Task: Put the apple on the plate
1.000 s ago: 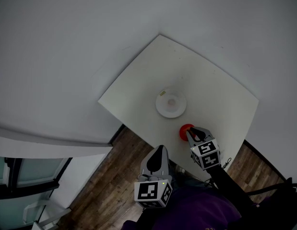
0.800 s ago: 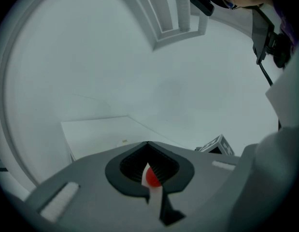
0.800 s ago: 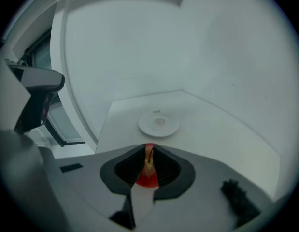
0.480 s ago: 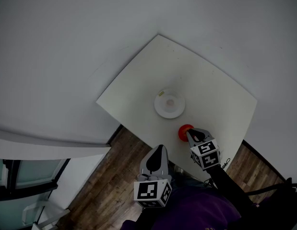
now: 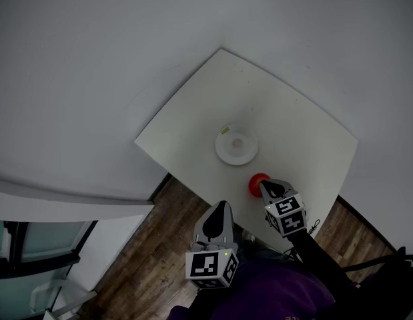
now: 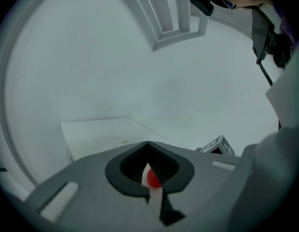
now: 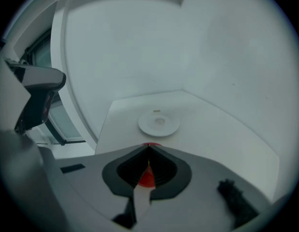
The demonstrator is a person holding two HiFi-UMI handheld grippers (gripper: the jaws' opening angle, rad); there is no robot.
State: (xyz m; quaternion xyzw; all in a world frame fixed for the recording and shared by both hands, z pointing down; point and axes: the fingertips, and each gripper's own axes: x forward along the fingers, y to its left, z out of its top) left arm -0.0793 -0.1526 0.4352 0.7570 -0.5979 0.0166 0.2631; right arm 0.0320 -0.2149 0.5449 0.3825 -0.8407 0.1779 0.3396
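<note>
Overall: white table (image 5: pixel 293 112) pushed into a corner of white walls, wooden floor (image 5: pixel 153 245) at its 7 o'clock side in the head view
Apple (image 5: pixel 255 183): small, round, plain red, on the bare table near the front edge, not on the plate; its 3 o'clock side is covered by the right gripper's tips
Apple vs plate: apple at roughly 5 o'clock of the plate (image 5: pixel 246 155), near but apart, strip of table between them
Plate: white, round, shallow, small raised centre, tiny pale tag at its 11 o'clock rim, otherwise bare
Right gripper (image 5: pixel 266 187): over the table, tips right at the apple; touching or just short, can't tell
Right jaws: pressed together, tips meet in the right gripper view (image 7: pixel 149 149), nothing clamped; red of the apple (image 7: pixel 147 179) shows through the slit behind the tips and peeks above them, plate (image 7: pixel 144 125) at 12 o'clock beyond
Left gripper (image 5: pixel 221 211): off the table, over the floor, at 7 o'clock of the right gripper, well apart from the apple
Left jaws: clenched on nothing in the left gripper view (image 6: pixel 147 145); apple (image 6: pixel 153 179) only a far red spot through the slit
Person: purple garment (image 5: pixel 273 292) at 6 o'clock in the head view
</note>
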